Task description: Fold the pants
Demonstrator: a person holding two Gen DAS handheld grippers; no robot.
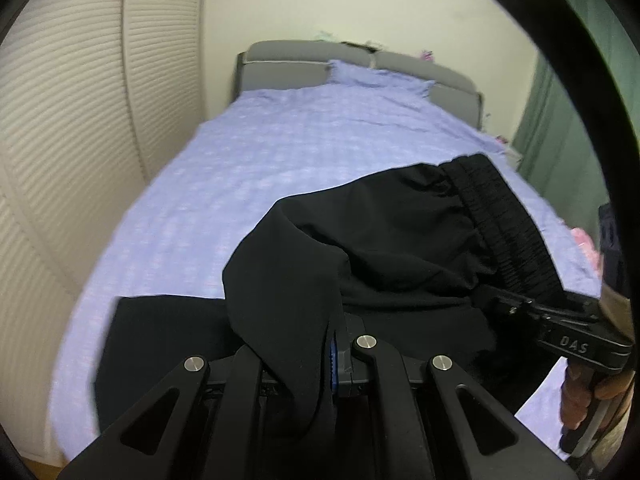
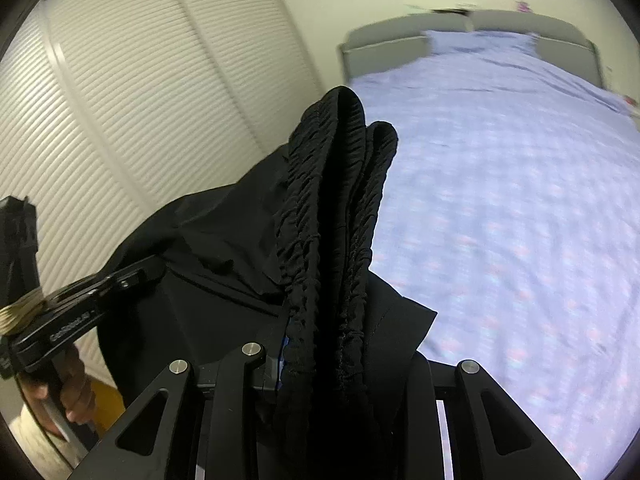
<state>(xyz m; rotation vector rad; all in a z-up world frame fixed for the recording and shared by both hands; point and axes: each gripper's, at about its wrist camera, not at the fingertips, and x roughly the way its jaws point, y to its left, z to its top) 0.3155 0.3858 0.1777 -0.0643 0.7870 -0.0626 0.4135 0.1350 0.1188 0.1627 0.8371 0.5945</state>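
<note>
Mid-fold carry: black elastic-waisted fabric pants (image 1: 400, 240) clamped in both left gripper (image 1: 334, 360) and right gripper (image 2: 316, 356) above lilac-sheeted bed (image 1: 280, 152); next, lowering flat, edges aligned.

Lilac-covered bed (image 1: 280, 152), louvred wardrobe doors (image 1: 80, 120)

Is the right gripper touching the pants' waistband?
Touching. The right wrist view shows the right gripper shut on the gathered waistband of the pants, fabric pinched between its jaws.
</note>
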